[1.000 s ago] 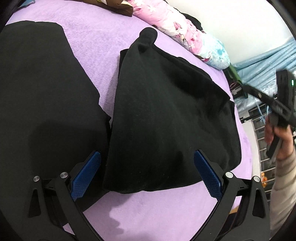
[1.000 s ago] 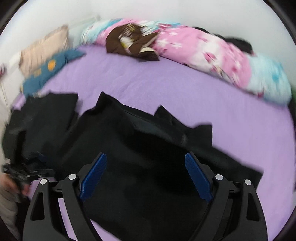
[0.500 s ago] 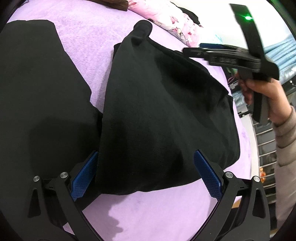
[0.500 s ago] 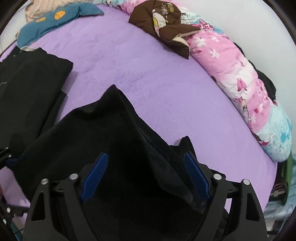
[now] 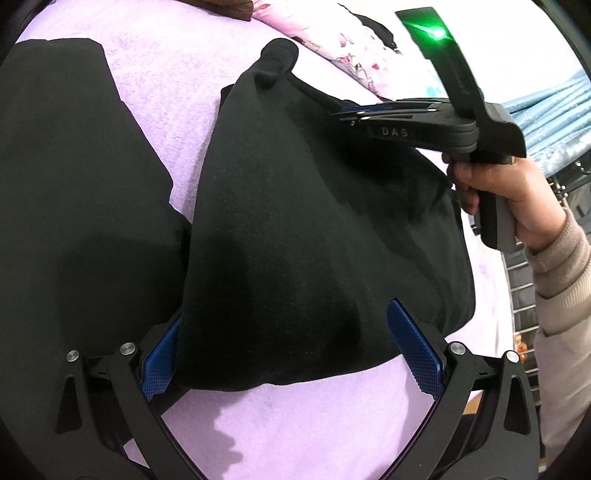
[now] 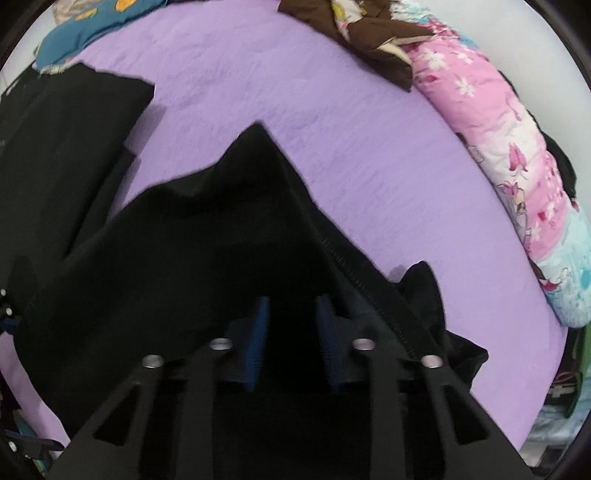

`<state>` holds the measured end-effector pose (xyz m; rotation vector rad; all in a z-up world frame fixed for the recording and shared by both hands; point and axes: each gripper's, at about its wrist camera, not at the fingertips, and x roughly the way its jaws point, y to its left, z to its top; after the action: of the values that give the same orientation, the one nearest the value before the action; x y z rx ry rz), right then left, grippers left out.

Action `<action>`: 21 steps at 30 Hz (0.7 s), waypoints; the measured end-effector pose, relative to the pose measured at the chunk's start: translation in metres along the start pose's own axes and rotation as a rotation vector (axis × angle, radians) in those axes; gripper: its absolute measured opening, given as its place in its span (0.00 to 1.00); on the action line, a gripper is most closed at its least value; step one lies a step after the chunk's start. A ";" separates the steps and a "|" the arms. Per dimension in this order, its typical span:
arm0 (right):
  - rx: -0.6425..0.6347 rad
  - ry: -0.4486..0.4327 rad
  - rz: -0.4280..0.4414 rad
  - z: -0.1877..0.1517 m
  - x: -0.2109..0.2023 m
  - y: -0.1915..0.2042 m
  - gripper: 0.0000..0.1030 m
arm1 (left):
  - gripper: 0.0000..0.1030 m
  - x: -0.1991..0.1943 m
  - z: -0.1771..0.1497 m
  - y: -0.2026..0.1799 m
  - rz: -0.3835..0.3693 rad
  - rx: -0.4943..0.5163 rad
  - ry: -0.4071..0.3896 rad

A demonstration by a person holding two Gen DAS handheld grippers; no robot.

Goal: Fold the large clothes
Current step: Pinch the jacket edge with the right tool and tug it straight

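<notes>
On black garment (image 6: 207, 266), right tongs (image 6: 290, 339) clamped

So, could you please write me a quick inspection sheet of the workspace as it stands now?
Surface: purple blanket on a bed, partly bare.
Job's things: black garment lying partly folded; second black piece flat beside it.
Clutter: pink floral bedding, brown garment, blue cloth along the far edge.
Tongs: left tongs open, hovering over the garment's near edge; right tongs have just been closing, now shut on the black garment.
Cables: nothing seen.
Surroundings: white wall; light blue fabric off the bed.
</notes>
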<state>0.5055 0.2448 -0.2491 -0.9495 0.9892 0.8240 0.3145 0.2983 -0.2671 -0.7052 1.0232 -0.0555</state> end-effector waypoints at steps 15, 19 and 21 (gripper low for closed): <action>0.032 -0.040 -0.045 0.007 -0.020 -0.026 0.03 | 0.94 0.002 -0.001 -0.002 0.000 0.002 0.006; 0.016 -0.027 -0.063 0.005 -0.018 -0.032 0.55 | 0.94 0.002 -0.001 -0.003 -0.003 0.003 0.007; 0.012 -0.018 -0.057 0.003 -0.016 -0.035 0.56 | 0.94 0.002 -0.001 -0.002 -0.006 0.001 0.008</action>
<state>0.5325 0.2331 -0.2243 -0.9546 0.9458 0.7770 0.3159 0.2954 -0.2677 -0.7080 1.0286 -0.0642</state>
